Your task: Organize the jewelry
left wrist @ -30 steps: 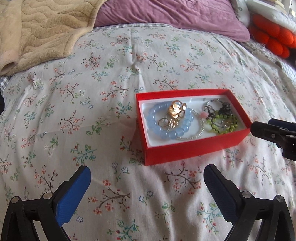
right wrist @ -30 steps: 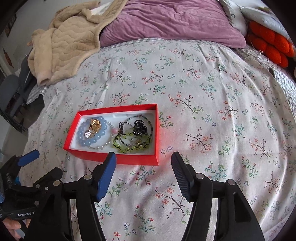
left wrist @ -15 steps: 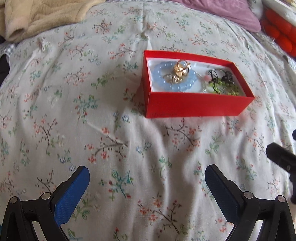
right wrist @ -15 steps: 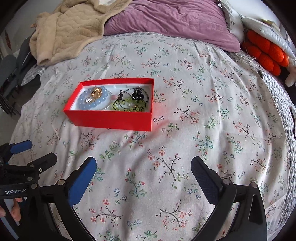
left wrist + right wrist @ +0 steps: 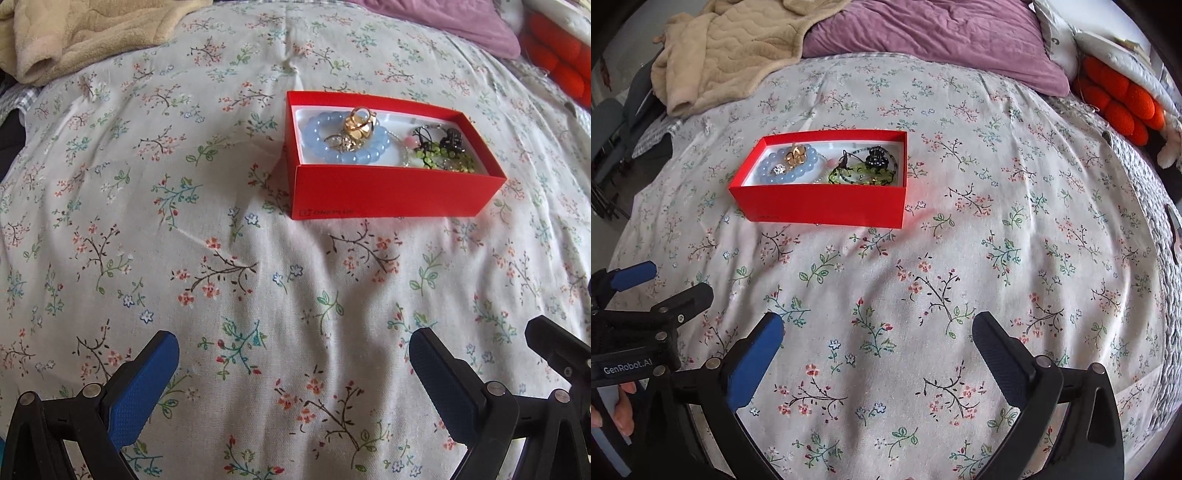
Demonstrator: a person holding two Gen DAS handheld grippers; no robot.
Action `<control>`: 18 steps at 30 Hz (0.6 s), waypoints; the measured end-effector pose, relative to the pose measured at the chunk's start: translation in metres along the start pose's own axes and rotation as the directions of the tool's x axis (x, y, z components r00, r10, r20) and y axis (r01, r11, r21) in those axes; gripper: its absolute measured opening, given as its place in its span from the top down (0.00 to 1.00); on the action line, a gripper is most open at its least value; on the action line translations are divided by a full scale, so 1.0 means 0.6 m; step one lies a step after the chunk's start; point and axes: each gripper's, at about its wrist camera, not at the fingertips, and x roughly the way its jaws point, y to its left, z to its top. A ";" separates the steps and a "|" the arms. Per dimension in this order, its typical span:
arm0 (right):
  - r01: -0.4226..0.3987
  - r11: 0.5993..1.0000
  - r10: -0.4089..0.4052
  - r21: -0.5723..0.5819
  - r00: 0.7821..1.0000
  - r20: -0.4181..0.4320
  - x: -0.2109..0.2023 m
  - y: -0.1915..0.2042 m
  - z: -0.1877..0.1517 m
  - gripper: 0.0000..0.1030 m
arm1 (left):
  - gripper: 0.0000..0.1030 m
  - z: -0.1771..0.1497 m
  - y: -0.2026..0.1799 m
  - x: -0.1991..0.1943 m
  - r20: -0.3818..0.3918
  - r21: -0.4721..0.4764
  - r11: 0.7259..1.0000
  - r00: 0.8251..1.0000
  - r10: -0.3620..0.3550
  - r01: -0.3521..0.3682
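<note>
Presently catalogued, largest first.

Bed (image 5: 960, 258): floral cover, cut off by the frame on all sides. A beige blanket (image 5: 731, 48) and a purple pillow (image 5: 923, 33) lie at its far end, both partly out of frame; the orange cushion (image 5: 1123, 99) at far right is half hidden under a white item I cannot identify.

Left hand-held gripper (image 5: 293, 356): blue-padded jaws spread wide above bare cover, nothing between them. In the right wrist view only part of it shows, at lower left, with the label "GenRobot.AI" and fingertips (image 5: 622, 410) of the person's hand below it.

Right hand-held gripper (image 5: 877, 334): jaws have just been opening and stand as wide as they go, empty, over bare cover, well short of the box. Only one black finger of it enters the left wrist view.

Red box (image 5: 388, 192): open-topped, white-lined, sitting on the bed cover beyond both grippers. Faint print on the near wall reads "ONEPLUS".

Contents: a pale blue bead bracelet (image 5: 321, 147) at the left end, with a gold flower-shaped piece (image 5: 360, 123) and a smaller sparkly piece (image 5: 780, 169) resting on it. At the right end, a tangle of green beads (image 5: 443, 158), dark cord and a black clip (image 5: 876, 157); a pink bead (image 5: 411, 142) sits beside it. The single strands there are too knotted to separate.
</note>
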 end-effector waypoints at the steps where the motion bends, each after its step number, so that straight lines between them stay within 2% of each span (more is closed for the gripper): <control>1: 0.005 1.000 -0.005 0.004 1.000 -0.001 0.002 -0.001 0.001 0.00 | 0.01 0.000 0.000 0.000 0.002 0.005 1.000 1.000 0.003 -0.003; 9: -0.008 0.998 0.009 0.059 1.000 -0.023 0.013 -0.012 0.003 0.00 | 0.01 0.000 -0.005 0.003 -0.002 0.026 1.000 1.000 0.003 -0.003; 18: -0.002 0.999 0.003 0.045 1.000 -0.031 0.017 -0.004 -0.001 0.00 | 0.01 -0.001 -0.004 0.004 -0.007 0.024 1.000 1.000 0.001 -0.001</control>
